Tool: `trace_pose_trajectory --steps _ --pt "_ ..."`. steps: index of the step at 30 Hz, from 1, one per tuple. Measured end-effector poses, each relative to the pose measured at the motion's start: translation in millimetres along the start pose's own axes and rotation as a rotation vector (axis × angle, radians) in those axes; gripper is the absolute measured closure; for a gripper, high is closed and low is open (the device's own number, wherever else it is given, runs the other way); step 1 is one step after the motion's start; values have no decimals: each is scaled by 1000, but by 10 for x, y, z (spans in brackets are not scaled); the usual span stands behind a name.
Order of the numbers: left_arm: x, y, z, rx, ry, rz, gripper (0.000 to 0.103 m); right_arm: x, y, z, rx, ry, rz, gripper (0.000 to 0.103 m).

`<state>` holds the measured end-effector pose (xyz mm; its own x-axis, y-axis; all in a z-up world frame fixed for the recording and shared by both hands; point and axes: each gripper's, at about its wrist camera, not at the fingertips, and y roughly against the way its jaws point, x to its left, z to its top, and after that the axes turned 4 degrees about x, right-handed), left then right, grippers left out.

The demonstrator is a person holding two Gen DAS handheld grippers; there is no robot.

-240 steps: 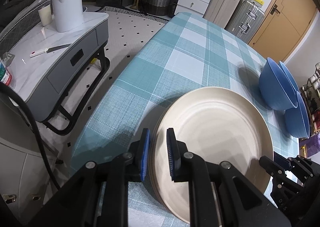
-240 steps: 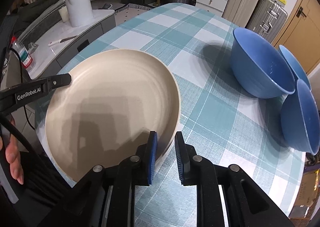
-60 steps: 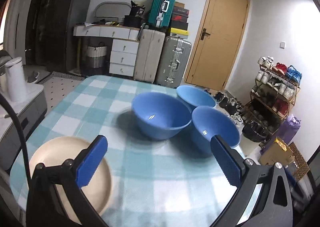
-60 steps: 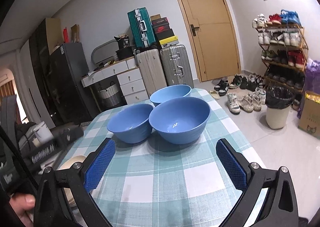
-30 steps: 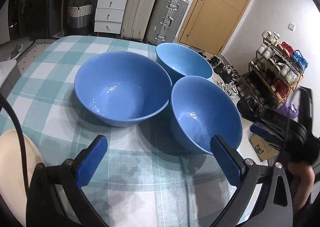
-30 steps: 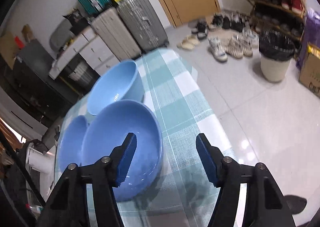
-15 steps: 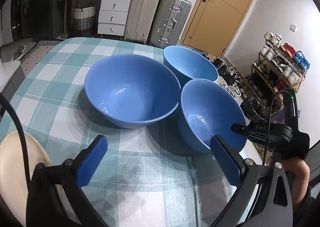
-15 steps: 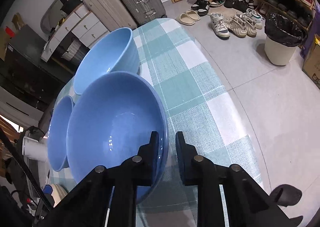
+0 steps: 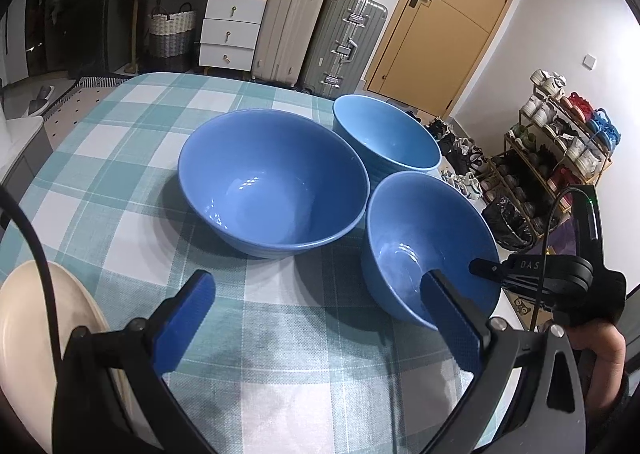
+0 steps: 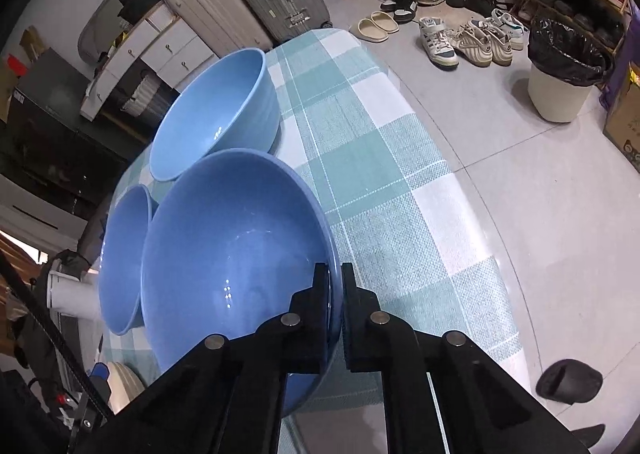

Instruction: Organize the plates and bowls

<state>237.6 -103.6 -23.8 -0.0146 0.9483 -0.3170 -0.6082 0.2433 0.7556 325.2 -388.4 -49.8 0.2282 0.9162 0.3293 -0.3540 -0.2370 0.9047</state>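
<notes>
The right claw pinches the rim of the nearest glossy blue ceramic bowl; beside that bowl, the left claw hangs wide open.

Three bowls clustered on the table, large bowl left, near bowl right, far bowl behind, plate at the near-left edge.

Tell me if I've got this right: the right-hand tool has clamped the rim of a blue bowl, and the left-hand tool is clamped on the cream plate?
Not quite. The left gripper is open and holds nothing, as the left wrist view shows; the cream plate lies beside it. The right gripper does clamp the blue bowl by its rim.
</notes>
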Motion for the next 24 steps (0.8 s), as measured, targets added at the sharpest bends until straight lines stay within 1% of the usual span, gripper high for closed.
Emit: trace_pose_trajectory --steps 5,12,14,16,20,24 --pt "-14 -14 -15 4 -7 4 0 10 16 -34 25 8 -6 98" --pt "-41 -75 -37 29 -18 10 0 4 44 -131 66 34 -4 98" --pt "-47 -94 -52 35 -26 24 0 8 60 -173 72 46 -6 98" --pt "-53 -135 -67 53 -35 41 0 10 73 -215 80 53 -6 98" --pt "-60 -239 -118 105 -37 41 0 35 84 -298 98 71 -8 98" --pt "-123 -269 -190 133 -63 48 0 67 98 -402 116 100 -13 98"
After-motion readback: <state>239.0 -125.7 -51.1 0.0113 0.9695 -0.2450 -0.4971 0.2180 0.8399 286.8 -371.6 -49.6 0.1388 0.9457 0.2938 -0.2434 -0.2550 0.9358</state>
